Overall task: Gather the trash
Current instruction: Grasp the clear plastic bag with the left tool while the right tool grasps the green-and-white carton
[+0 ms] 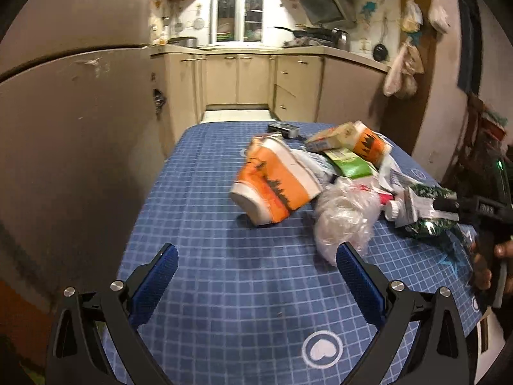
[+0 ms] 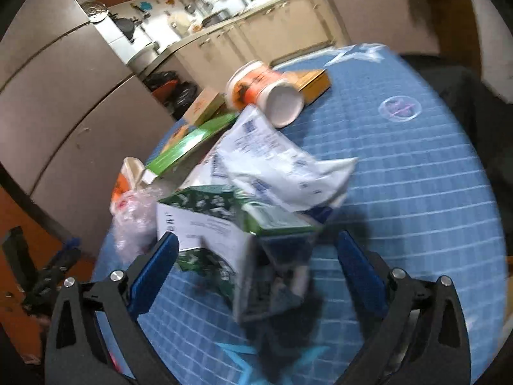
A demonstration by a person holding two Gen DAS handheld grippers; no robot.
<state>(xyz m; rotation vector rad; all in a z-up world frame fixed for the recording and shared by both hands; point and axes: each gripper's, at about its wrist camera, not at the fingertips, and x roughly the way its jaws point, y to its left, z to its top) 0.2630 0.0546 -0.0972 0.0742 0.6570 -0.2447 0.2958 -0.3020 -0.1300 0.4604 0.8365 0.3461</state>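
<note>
A blue checked table [image 1: 224, 288] carries a heap of trash: an orange cup [image 1: 272, 186], a clear plastic bag [image 1: 343, 218] and a green-patterned carton [image 2: 211, 224]. The left gripper [image 1: 256, 276] hangs spread over bare cloth with nothing between its jaws. The right gripper [image 2: 256, 266] is spread around the blurred carton, seemingly not yet pinching it.

In the right wrist view, motion blur smears the green-and-white carton [image 2: 221, 250] low in the frame; its print is unreadable. The white printed bag [image 2: 282, 166] covers the carton's far end. The worktop [image 2: 416, 192] runs past the bottom edge.
</note>
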